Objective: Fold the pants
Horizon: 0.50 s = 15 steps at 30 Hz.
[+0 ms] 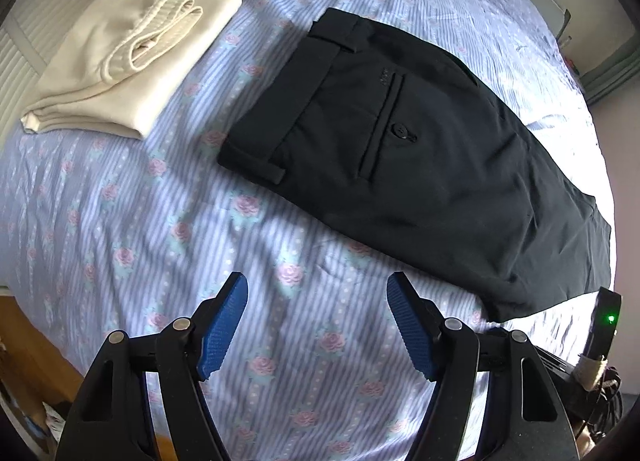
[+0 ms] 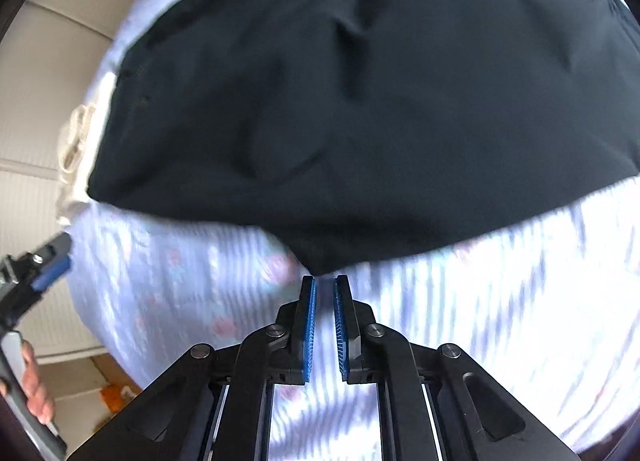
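Note:
Black pants [image 1: 404,157] lie folded on the striped floral bedsheet [image 1: 180,245], waistband toward the far left, back pocket and button facing up. My left gripper [image 1: 318,293] is open and empty, hovering over the sheet short of the pants' near edge. In the right wrist view the pants [image 2: 360,101] fill the upper frame. My right gripper [image 2: 324,285] has its blue pads [image 2: 309,325] nearly together with a narrow gap, nothing between them, its tips just short of the pants' near edge. The view is motion-blurred.
A folded cream garment [image 1: 128,61] lies on the bed at the far left. The left gripper [image 2: 44,273] and a hand show at the left edge of the right wrist view. White slatted panels [image 2: 36,109] stand beside the bed.

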Each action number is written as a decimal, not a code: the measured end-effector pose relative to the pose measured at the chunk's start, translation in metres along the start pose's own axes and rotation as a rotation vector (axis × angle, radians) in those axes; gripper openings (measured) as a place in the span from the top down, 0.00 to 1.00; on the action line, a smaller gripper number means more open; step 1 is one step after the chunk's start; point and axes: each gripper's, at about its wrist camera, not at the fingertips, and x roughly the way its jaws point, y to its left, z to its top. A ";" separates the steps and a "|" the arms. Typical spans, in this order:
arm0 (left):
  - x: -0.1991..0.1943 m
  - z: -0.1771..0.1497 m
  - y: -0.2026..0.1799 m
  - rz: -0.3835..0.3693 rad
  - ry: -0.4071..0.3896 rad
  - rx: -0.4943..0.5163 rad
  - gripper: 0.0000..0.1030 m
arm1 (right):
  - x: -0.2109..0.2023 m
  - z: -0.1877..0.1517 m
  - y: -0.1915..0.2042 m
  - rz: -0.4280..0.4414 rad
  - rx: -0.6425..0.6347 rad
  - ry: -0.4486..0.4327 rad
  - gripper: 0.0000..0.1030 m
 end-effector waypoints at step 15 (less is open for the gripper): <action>0.022 0.177 0.034 -0.285 -0.131 0.279 0.47 | -0.065 0.095 0.105 -0.048 -0.088 -0.258 0.53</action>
